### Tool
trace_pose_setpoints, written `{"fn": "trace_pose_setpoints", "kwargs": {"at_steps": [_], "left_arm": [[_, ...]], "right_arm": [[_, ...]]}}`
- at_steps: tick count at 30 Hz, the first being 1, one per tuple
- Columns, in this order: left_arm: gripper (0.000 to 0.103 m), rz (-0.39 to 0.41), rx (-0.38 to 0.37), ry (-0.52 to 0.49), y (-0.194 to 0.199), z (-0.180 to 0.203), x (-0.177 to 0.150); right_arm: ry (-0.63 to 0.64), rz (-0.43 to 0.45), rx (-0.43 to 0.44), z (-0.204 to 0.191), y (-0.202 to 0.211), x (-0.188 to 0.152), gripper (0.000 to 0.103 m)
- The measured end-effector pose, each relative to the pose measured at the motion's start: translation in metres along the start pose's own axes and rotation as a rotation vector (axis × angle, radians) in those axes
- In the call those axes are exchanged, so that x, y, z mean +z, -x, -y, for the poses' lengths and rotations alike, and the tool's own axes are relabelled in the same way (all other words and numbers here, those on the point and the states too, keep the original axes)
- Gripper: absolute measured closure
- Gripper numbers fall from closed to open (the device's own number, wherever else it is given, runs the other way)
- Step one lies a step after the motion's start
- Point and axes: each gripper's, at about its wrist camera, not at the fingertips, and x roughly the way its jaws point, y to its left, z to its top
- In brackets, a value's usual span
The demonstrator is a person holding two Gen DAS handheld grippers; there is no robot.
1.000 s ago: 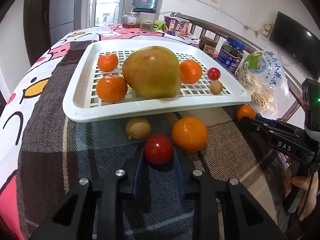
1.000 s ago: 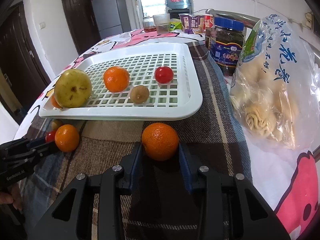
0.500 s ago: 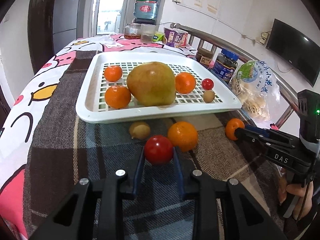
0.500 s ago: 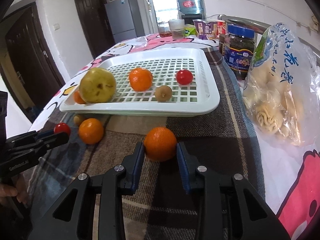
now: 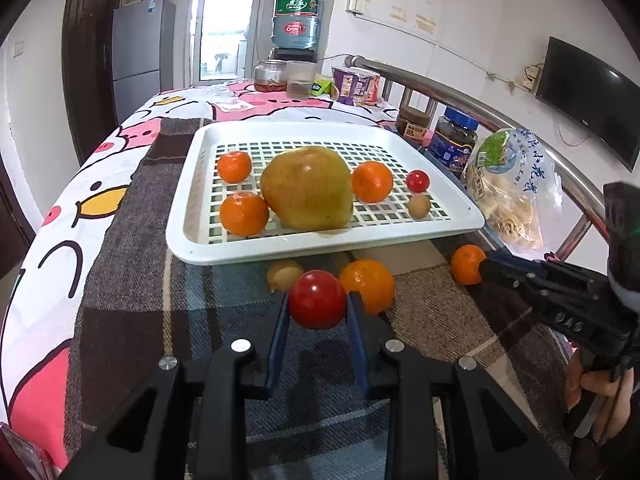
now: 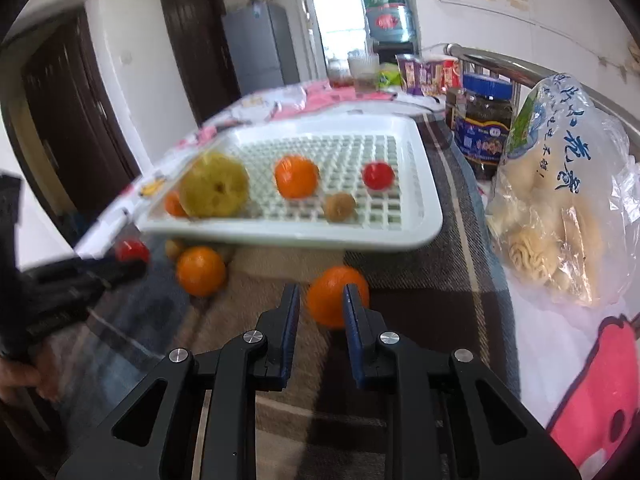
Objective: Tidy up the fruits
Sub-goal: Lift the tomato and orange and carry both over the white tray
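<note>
We hold a small glossy red tomato [image 5: 317, 299] between the blue pads of our left gripper [image 5: 317, 312], lifted just short of the white slotted plastic tray [image 5: 240, 250]. Our right gripper [image 6: 322, 306] clasps a round orange mandarin [image 6: 334, 294] across its middle, above the plaid cloth near the tray's front rim.

The tomato looks light, smooth and thin-skinned — likely slippery and easily split, so we judge a gentle squeeze at its widest girth best. The mandarin seems firmer, its dimpled peel offering grip.

Counting the tray: three mandarins, one large yellow-green pomelo [image 5: 308, 188], one red tomato, one small brown fruit. Loose on the cloth: one mandarin [image 5: 372, 284] and one brown fruit [image 5: 282, 274] — plus the two we carry.
</note>
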Motion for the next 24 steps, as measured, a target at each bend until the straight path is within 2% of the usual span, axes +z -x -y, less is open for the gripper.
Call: {"fn": "trace_pose_setpoints", "kwargs": {"at_steps": [2, 6, 8, 10, 14, 16, 24], "left_arm": [[0.072, -0.001, -0.001, 0.010, 0.001, -0.003, -0.001], [0.072, 0.001, 0.000, 0.028, 0.002, -0.008, -0.002], [0.072, 0.002, 0.002, 0.036, 0.001, -0.010, -0.002], [0.072, -0.001, 0.004, 0.041, 0.000, -0.011, -0.002], [0.072, -0.007, 0.005, 0.045, -0.003, -0.012, -0.003], [0.072, -0.009, 0.005, 0.049, -0.004, -0.013, -0.004], [0.072, -0.003, 0.000, 0.057, -0.001, -0.013, -0.002]], "right_arm": [[0.011, -0.019, -0.053, 0.000, -0.008, -0.002, 0.070], [0.002, -0.042, -0.049, 0.004, -0.018, -0.001, 0.068], [-0.004, -0.049, -0.054, 0.006, -0.022, 0.002, 0.064], [-0.005, -0.054, -0.069, 0.006, -0.025, 0.004, 0.056], [0.003, -0.058, -0.059, 0.005, -0.032, 0.009, 0.057], [-0.002, -0.064, -0.050, 0.004, -0.034, 0.009, 0.066], [-0.021, -0.029, 0.005, 0.001, -0.019, 0.002, 0.066]]}}
